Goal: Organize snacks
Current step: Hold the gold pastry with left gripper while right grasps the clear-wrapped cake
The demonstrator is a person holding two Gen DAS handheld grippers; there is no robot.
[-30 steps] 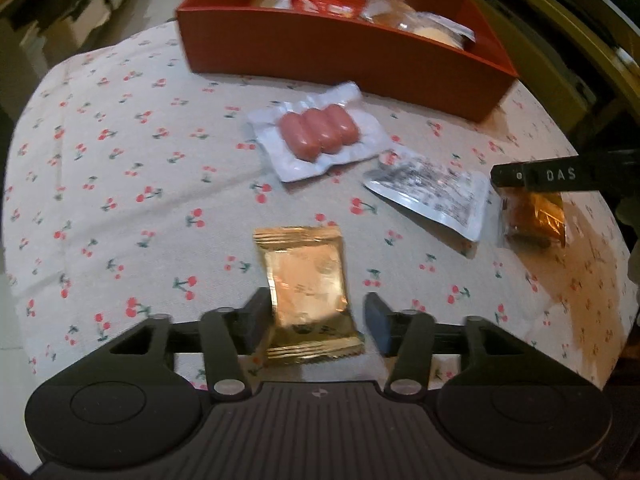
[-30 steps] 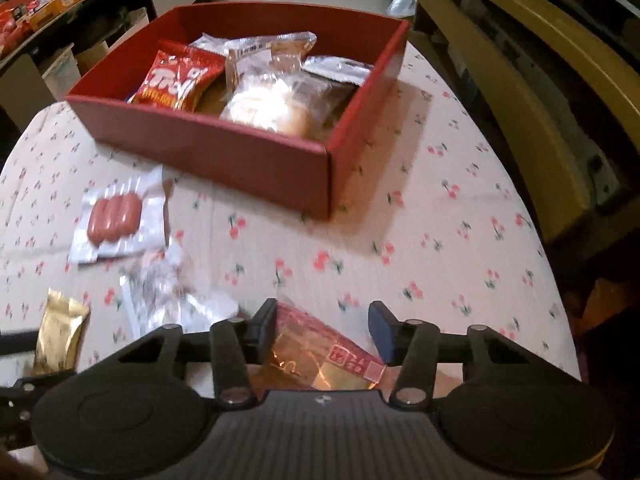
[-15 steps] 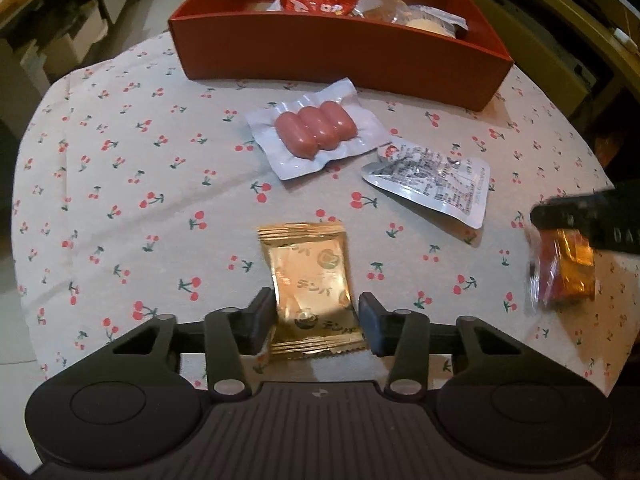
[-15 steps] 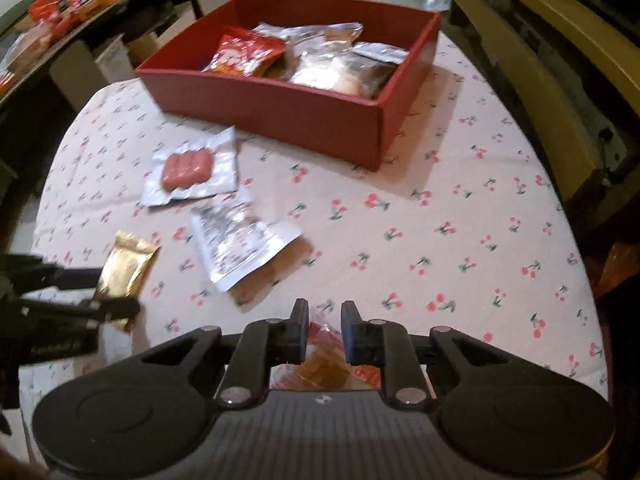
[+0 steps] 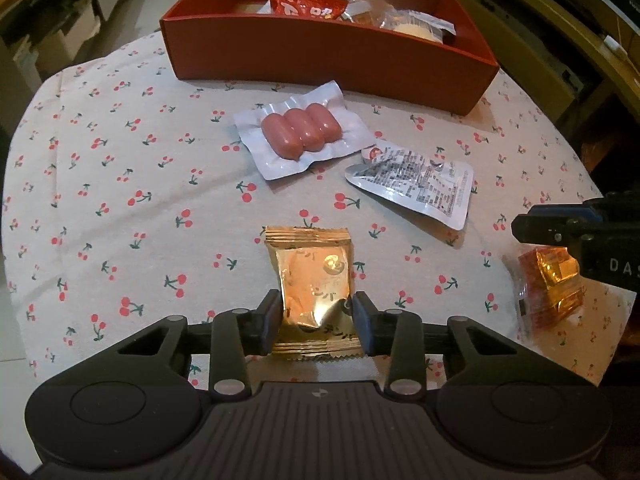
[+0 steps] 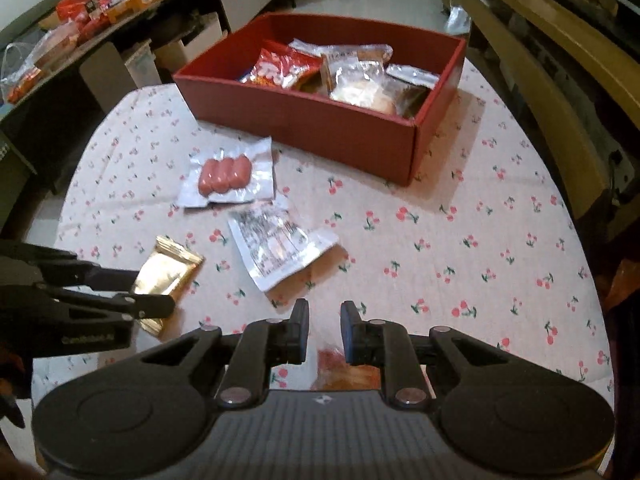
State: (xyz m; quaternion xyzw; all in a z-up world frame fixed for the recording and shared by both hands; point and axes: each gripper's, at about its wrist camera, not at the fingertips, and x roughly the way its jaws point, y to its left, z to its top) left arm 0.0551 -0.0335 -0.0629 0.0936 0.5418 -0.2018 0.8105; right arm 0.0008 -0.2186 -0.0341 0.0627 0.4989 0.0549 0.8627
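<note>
Left tool (image 5: 316, 316) clamped on near end of gold foil packet (image 5: 314, 280), crinkling it; packet over bench (image 5: 120, 184). Light, soft, slippery film: grip low across the body. Right tool (image 6: 324, 330) pinches orange packet (image 5: 550, 288)

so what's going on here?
Snack sorting, both claws loaded. The left claw is shut on the gold packet, crumpling it. The right claw holds an orange-wrapped snack just above the cherry tablecloth. The sausage pack and silver pouch still lie outside the red box.
</note>
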